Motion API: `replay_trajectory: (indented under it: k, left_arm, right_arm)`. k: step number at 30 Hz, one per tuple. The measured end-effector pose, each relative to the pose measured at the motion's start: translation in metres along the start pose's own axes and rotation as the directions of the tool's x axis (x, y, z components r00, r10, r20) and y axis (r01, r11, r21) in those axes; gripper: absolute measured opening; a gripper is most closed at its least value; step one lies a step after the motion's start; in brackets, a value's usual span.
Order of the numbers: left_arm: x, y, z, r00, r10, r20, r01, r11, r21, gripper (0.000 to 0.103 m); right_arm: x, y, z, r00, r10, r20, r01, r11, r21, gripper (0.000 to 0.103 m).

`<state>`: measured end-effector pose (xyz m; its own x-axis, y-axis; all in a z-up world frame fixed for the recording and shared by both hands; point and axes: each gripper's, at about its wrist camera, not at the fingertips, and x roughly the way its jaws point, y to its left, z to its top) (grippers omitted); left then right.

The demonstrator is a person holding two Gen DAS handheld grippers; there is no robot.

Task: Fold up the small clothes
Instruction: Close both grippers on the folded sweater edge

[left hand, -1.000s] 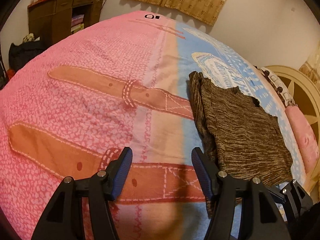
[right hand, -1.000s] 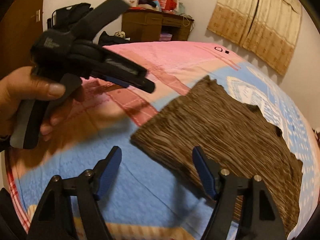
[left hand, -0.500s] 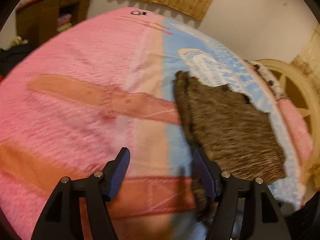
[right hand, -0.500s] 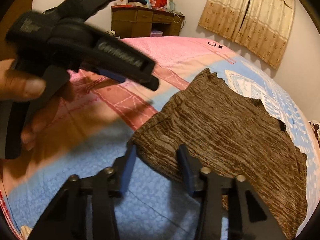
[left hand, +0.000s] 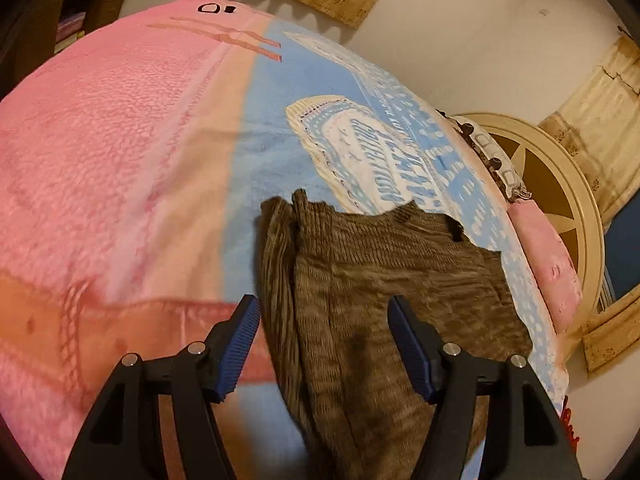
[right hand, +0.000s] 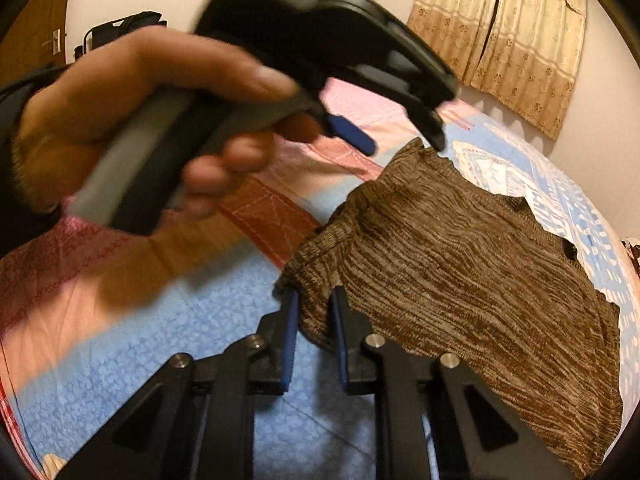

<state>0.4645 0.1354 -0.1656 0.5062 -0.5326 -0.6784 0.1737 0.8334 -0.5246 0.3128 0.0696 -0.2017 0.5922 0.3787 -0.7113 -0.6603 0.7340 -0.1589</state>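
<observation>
A brown knitted garment (left hand: 400,280) lies flat on the blue part of the bed blanket (left hand: 120,160), its left edge doubled over. My left gripper (left hand: 324,308) hovers open above that left edge, with fabric below the gap and nothing touching the pads. The right wrist view shows the garment (right hand: 460,248) with its near corner bunched between my right gripper's (right hand: 314,300) blue pads; those jaws are closing and press on the cloth. A hand (right hand: 140,120) holds the left gripper (right hand: 400,140) up over the garment's far corner.
The pink and blue blanket (right hand: 140,340) covers the whole bed. A cream headboard (left hand: 560,200) and a pink pillow (left hand: 548,256) lie to the right. Curtains (right hand: 500,32) hang on the far wall, and a dark bag (right hand: 132,24) sits by the door.
My left gripper has swung right, from over the pink blanket to over the garment's left edge. The right gripper's jaws have come together on the garment's near corner.
</observation>
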Motion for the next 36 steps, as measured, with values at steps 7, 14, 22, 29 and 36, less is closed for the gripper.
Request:
replay_trajectory:
  k: [7,14,22,29,36]
  left_arm:
    - [0.01,0.005,0.016,0.996,-0.089,0.006,0.089,0.995,-0.037,0.007]
    - [-0.014,-0.018,0.037,0.98,-0.17,0.102,0.177,0.982,-0.067,0.001]
    - [-0.004,-0.062,0.048,0.98,-0.177,0.096,0.179,0.984,-0.021,0.001]
    - [-0.005,-0.044,0.027,0.993,0.122,0.007,-0.122,0.992,0.044,0.002]
    - [-0.001,-0.006,0.006,0.997,0.066,-0.037,-0.068,0.995,-0.071,0.002]
  right_arm:
    - [-0.003,-0.009,0.002,0.999,0.046,0.007,-0.046,0.998,0.031,0.012]
    - [-0.026,-0.031,0.006,0.992,0.109,0.061,-0.114,0.989,0.089,0.01]
    - [-0.063,-0.077,0.004,0.982,0.127,0.137,-0.153,0.968,0.201,0.009]
    - [-0.045,-0.086,-0.003,0.984,0.15,0.1,-0.169,0.96,0.224,0.009]
    - [-0.033,-0.068,-0.002,0.974,0.2,0.101,-0.217,0.958,0.19,0.009]
